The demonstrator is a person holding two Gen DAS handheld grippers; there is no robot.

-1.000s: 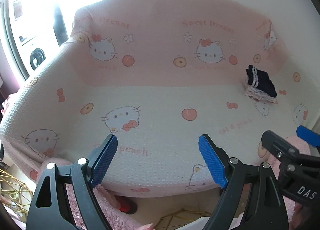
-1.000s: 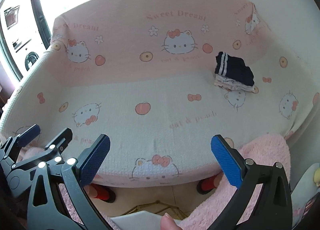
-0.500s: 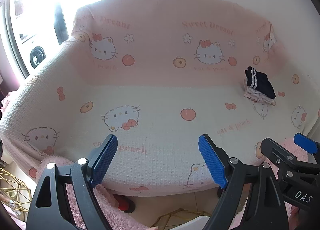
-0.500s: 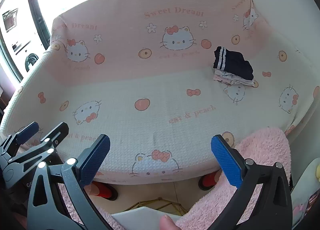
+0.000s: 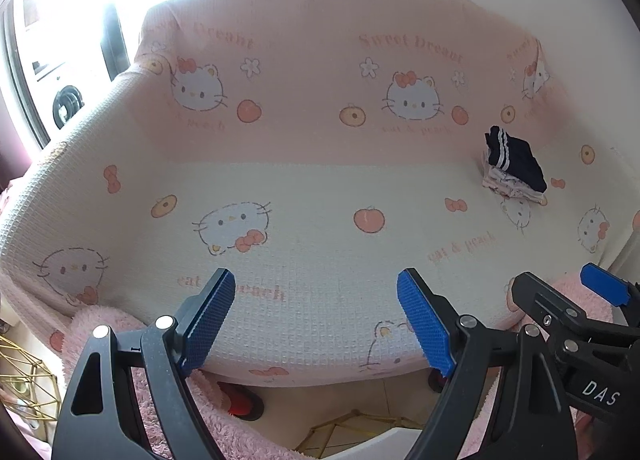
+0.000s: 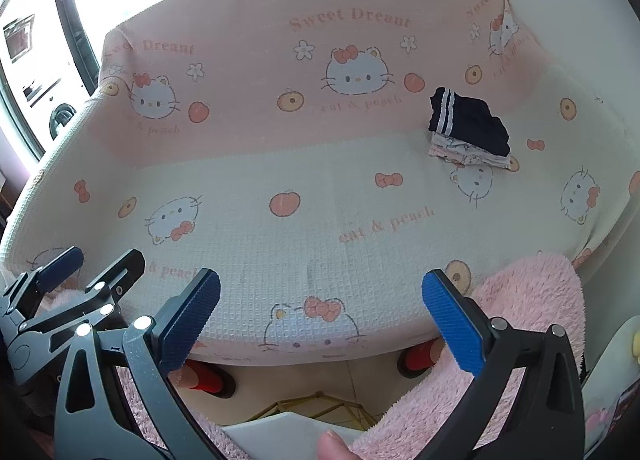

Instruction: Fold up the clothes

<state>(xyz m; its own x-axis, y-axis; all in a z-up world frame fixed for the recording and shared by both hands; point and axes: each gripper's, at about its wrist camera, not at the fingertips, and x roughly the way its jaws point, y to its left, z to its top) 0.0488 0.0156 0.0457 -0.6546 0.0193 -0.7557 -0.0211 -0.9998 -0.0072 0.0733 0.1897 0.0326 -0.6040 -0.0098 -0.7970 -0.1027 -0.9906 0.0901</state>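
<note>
A small stack of folded clothes (image 6: 470, 131) lies on the sofa seat (image 6: 320, 219), at about two o'clock in the right wrist view, close to the backrest. The top piece is dark navy with two white stripes along one edge; beneath it lie paler, printed pieces, though how many is hard to tell at this size. In the left wrist view the same stack (image 5: 514, 165) sits at about two o'clock as well.

The sofa wears a pink and cream waffle cover printed with cartoon cats, peaches and bows. A fluffy pink blanket (image 6: 532, 308) hangs over the front edge at four o'clock.

Both tools hover off the front of the seat, well apart from the stack. The left hand-held gripper (image 5: 316, 316) has its blue pads spread wide with nothing between them; the right hand-held gripper (image 6: 320, 316) is likewise spread and empty. A fingertip (image 6: 334, 446) shows at six o'clock.
</note>
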